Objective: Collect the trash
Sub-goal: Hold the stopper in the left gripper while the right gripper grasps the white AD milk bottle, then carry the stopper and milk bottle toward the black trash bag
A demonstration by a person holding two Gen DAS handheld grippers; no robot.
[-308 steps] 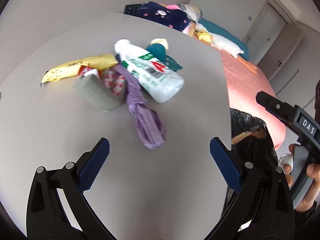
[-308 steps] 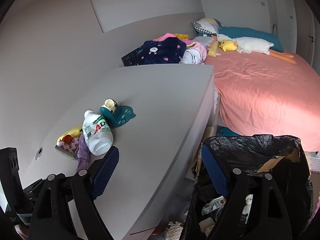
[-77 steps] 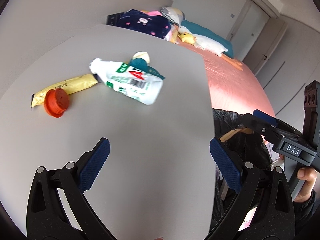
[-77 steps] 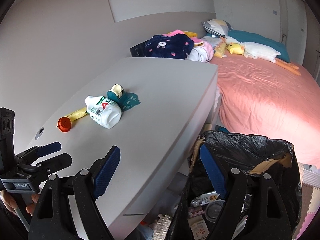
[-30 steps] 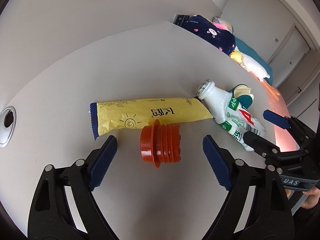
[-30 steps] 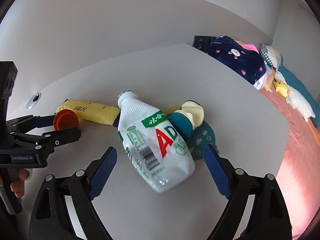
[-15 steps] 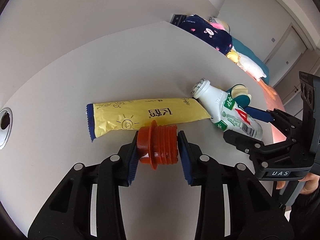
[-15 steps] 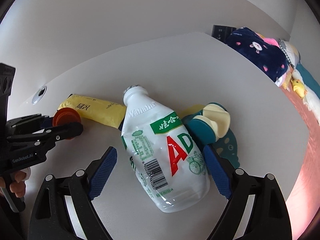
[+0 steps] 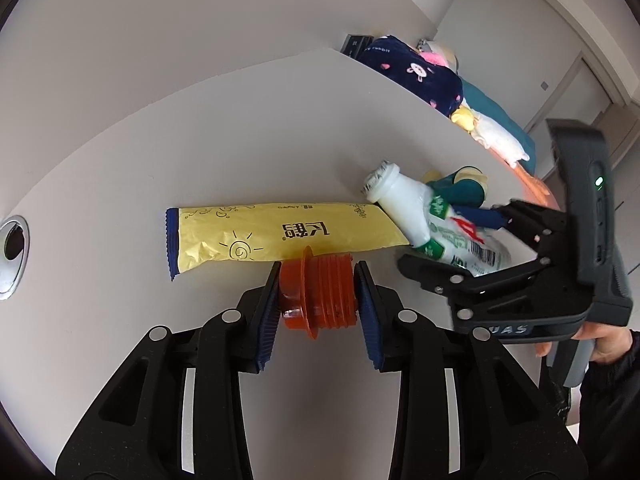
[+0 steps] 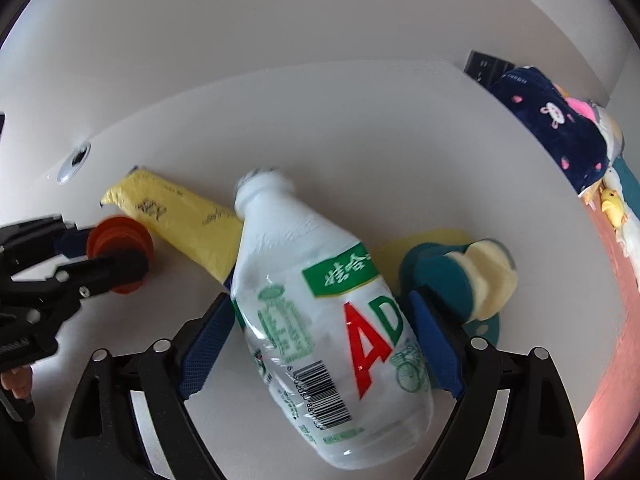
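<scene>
White counter [image 9: 280, 120], two pieces of trash being taken at once.

Left wrist view: the left tongs [image 9: 316, 292], wide apart a second ago, are now clamped on the orange cap [image 9: 318, 294] just in front of the yellow wrapper [image 9: 280, 236]; the cap looks ready to lift. They reach forward, low over the counter. Right wrist view: the right tongs [image 10: 320, 334] have come down around the white bottle [image 10: 320, 320] lying on its side, pads against its flanks or nearly so, so I cannot tell whether they grip it yet. A teal and cream object [image 10: 460, 276] lies beside the bottle.
</scene>
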